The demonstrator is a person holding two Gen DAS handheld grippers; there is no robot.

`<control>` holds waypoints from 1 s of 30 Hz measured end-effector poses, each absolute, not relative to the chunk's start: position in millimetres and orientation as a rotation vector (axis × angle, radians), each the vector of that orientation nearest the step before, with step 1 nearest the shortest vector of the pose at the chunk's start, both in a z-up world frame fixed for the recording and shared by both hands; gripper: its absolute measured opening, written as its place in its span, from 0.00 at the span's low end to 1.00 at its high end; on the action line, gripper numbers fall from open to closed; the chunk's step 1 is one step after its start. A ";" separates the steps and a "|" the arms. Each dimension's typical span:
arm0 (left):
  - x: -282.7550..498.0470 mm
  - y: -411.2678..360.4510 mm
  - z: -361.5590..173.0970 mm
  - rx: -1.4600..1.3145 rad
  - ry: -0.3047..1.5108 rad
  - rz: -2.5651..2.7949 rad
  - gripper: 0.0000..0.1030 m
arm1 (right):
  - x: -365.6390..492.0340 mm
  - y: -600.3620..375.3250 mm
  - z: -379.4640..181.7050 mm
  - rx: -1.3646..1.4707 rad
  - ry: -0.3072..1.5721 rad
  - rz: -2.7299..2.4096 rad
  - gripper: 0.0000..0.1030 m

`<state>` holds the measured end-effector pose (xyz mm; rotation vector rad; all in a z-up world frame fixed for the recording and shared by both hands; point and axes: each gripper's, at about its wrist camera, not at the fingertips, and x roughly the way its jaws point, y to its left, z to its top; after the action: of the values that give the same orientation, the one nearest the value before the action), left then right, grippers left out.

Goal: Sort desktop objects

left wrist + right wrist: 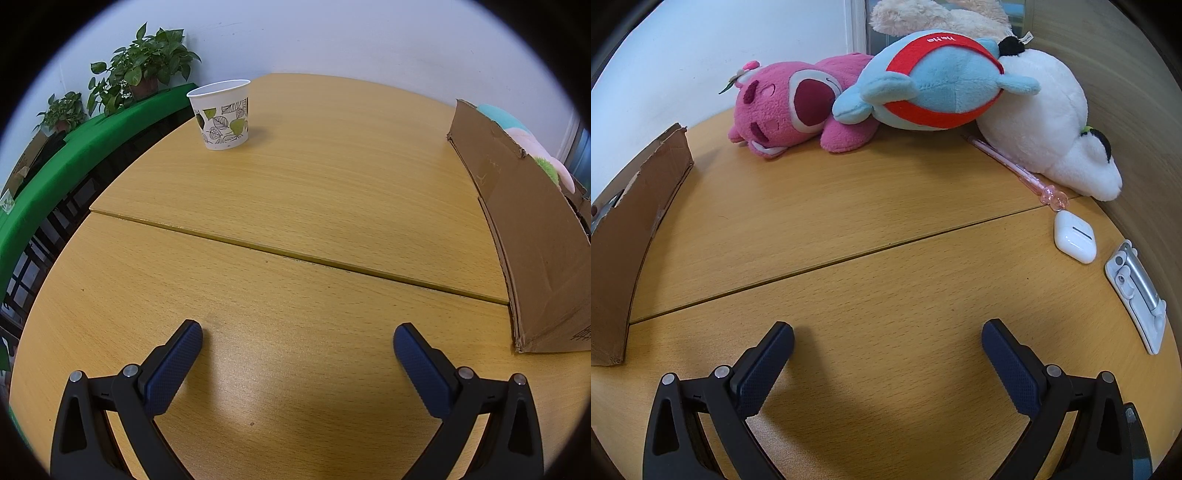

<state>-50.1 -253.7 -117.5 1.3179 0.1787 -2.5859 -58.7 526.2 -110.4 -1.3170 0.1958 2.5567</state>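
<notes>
A: What shows on the left side?

B: The left gripper (297,341) hangs over the wooden desk (295,206) with its jaws spread wide and nothing between them. Far left, potted plants (144,62) stand on a green ledge (92,144) past the desk's edge. A paper cup (223,114) printed with leaves stands upright at the far left of the desk, well apart from the gripper. On the right a cardboard box (532,236) stands on the desk, with soft toys showing over its wall.

A: And the right side?

B: The right gripper (887,339) is also wide open and holds nothing. The same box (631,229) is at the left edge. Far across the desk lies a pink plush bear (783,107); a blue plush with a red band (934,81) leans on it, and a white plush (1041,122) lies just right of that against the wall. A pink pen (1015,168) runs along beside the white plush. Near its tip lies a white earbud case (1075,236), and further right and nearer, a white and silver clip-like object (1137,291); I can't tell what it is.
</notes>
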 end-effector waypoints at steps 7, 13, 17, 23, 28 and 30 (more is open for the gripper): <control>-50.0 -253.2 -117.9 1.316 0.178 -2.585 1.00 | -59.6 527.0 -110.9 -1.316 0.196 2.558 1.00; -49.9 -253.4 -118.1 1.315 0.178 -2.585 1.00 | -59.7 527.2 -111.1 -1.316 0.197 2.559 1.00; -50.0 -253.7 -118.1 1.314 0.178 -2.585 1.00 | -60.0 527.3 -111.3 -1.315 0.197 2.559 1.00; -50.3 -253.8 -118.0 1.313 0.179 -2.584 1.00 | -60.3 527.3 -111.4 -1.315 0.197 2.559 1.00; -50.3 -253.6 -118.0 1.313 0.179 -2.584 1.00 | -60.5 527.3 -111.6 -1.315 0.197 2.560 1.00; -50.4 -253.7 -118.0 1.312 0.179 -2.583 1.00 | -60.2 527.1 -111.5 -1.314 0.198 2.560 1.00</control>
<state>-50.4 -253.7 -118.0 1.3121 0.1786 -2.5833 -60.2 527.1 -111.5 -1.3140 0.1980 2.5601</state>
